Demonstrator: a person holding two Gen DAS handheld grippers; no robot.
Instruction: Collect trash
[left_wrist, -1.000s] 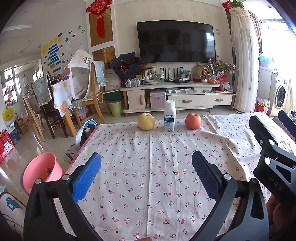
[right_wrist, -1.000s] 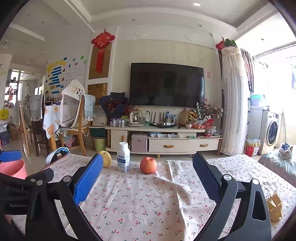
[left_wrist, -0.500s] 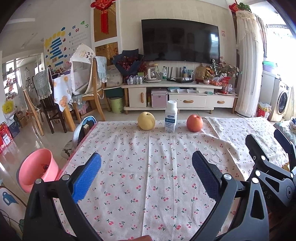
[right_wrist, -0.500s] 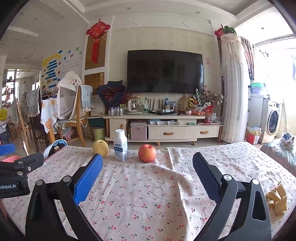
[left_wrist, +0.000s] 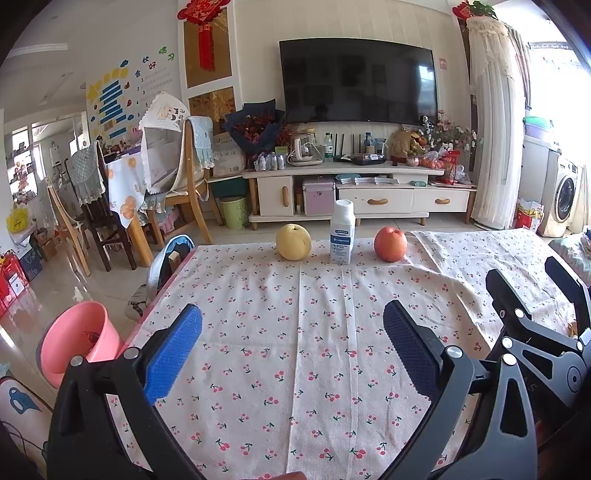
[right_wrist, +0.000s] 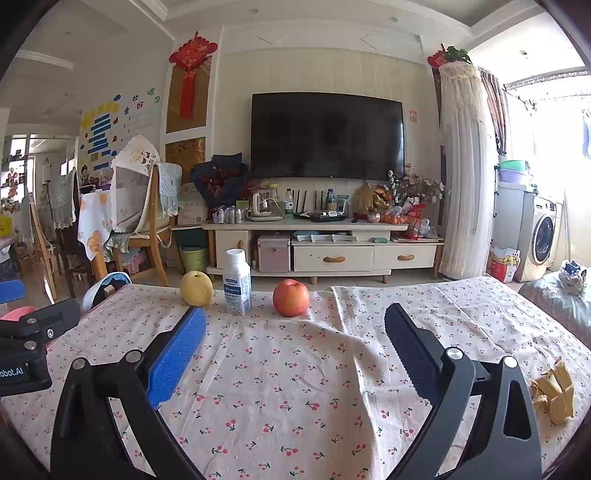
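reading "obot.ai" on left gripper (right_wrist: 22, 363), white labelled bottle (right_wrist: 238, 282) print illegible

Pear (left_wrist: 293, 242), white bottle (left_wrist: 342, 232), apple (left_wrist: 390, 244) in row at far edge of cherry-print tablecloth (left_wrist: 321, 332). TV (left_wrist: 357, 81) on wall above cabinet (left_wrist: 354, 192). Washing machine (left_wrist: 563, 192) far right.

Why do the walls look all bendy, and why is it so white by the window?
Left wrist view: the fisheye lens bends straight lines, so the TV bulges and the picture's corners go black; sunlight washes the window side white near the washing machine. Right wrist view: same bending, the same glare at the right edge, yet the red apple and white bottle stay sharp.
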